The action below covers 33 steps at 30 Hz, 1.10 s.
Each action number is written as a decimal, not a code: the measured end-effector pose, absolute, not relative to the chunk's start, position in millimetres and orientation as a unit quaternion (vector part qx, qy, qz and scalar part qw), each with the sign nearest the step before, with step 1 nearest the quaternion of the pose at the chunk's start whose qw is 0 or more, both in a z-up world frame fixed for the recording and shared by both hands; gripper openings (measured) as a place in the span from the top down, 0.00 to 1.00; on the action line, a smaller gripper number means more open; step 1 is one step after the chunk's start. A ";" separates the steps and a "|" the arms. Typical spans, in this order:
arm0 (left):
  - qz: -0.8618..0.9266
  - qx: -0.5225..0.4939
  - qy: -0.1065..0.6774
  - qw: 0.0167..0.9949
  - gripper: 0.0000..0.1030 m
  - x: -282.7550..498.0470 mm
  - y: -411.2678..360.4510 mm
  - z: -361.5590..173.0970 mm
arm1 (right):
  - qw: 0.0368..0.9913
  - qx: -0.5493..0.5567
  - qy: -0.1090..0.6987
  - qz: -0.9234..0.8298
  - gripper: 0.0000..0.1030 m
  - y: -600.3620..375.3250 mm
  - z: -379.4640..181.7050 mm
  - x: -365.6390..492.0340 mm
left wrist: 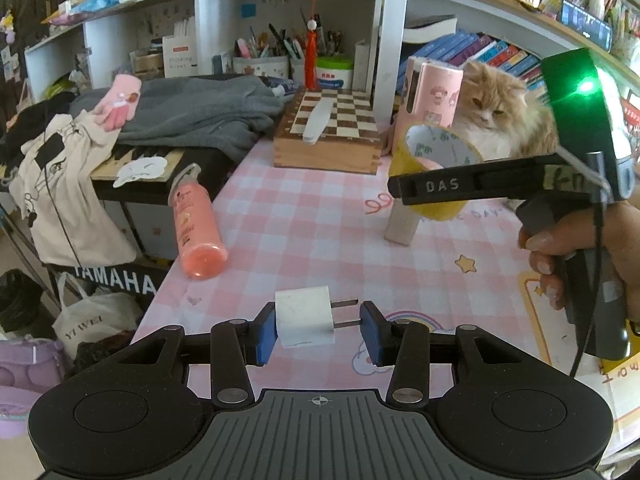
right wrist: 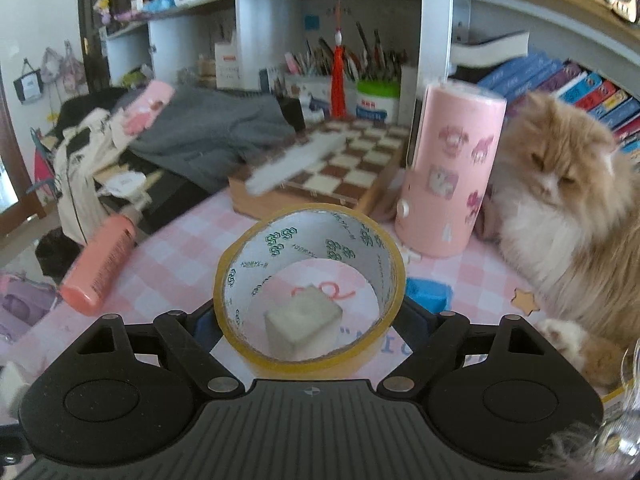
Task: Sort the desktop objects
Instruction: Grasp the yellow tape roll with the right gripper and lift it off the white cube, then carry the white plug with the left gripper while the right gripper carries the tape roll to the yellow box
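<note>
My left gripper (left wrist: 319, 330) is shut on a white plug adapter (left wrist: 305, 316): one blue pad presses its body, the other its two metal prongs. It is held just above the pink checked tablecloth (left wrist: 312, 232). My right gripper (right wrist: 310, 312) is shut on a yellow tape roll (right wrist: 310, 280), held above the table; the roll also shows in the left wrist view (left wrist: 434, 168). Through the roll's hole I see a white block (right wrist: 302, 326) standing on the cloth, also seen in the left wrist view (left wrist: 402, 224).
An orange bottle (left wrist: 198, 224) lies at the table's left edge. A chessboard box (left wrist: 332, 128) sits at the back with a pink cylinder (right wrist: 450, 168) beside it. An orange-and-white cat (right wrist: 568, 208) sits at the right. Grey clothing (left wrist: 192, 108) and bags lie left.
</note>
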<state>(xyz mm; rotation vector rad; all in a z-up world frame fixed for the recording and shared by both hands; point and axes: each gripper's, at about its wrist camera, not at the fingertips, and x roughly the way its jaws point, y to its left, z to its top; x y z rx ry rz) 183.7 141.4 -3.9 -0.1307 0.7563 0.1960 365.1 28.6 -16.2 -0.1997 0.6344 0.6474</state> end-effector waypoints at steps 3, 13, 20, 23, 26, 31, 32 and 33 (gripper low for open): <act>0.094 -0.065 0.360 0.926 0.58 180.5 141.8 -0.7 | 0.898 -0.091 0.294 0.316 0.18 24.4 -3.8 356.8; 0.070 -0.079 0.344 0.933 0.58 165.0 141.0 10.0 | 0.911 -0.066 0.271 0.303 0.18 -4.3 28.0 321.7; 0.040 -0.080 0.334 0.938 0.58 158.5 134.8 16.6 | 0.920 -0.044 0.282 0.268 0.18 -35.9 34.8 293.8; 0.027 -0.080 0.324 0.942 0.58 153.3 131.4 22.4 | 0.921 -0.043 0.289 0.259 0.18 -47.2 34.3 278.9; 0.012 -0.076 0.321 0.944 0.58 148.8 128.7 25.0 | 0.921 -0.041 0.295 0.250 0.18 -57.2 33.9 264.5; -0.009 -0.077 0.324 0.943 0.58 142.8 127.8 24.0 | 0.926 -0.031 0.299 0.228 0.18 -67.1 31.5 240.3; -0.014 -0.078 0.324 0.943 0.58 141.0 127.4 24.3 | 0.926 -0.026 0.302 0.223 0.18 -68.5 30.5 235.5; -0.019 -0.078 0.324 0.943 0.58 138.6 126.6 24.4 | 0.927 -0.022 0.305 0.219 0.18 -69.9 29.5 231.3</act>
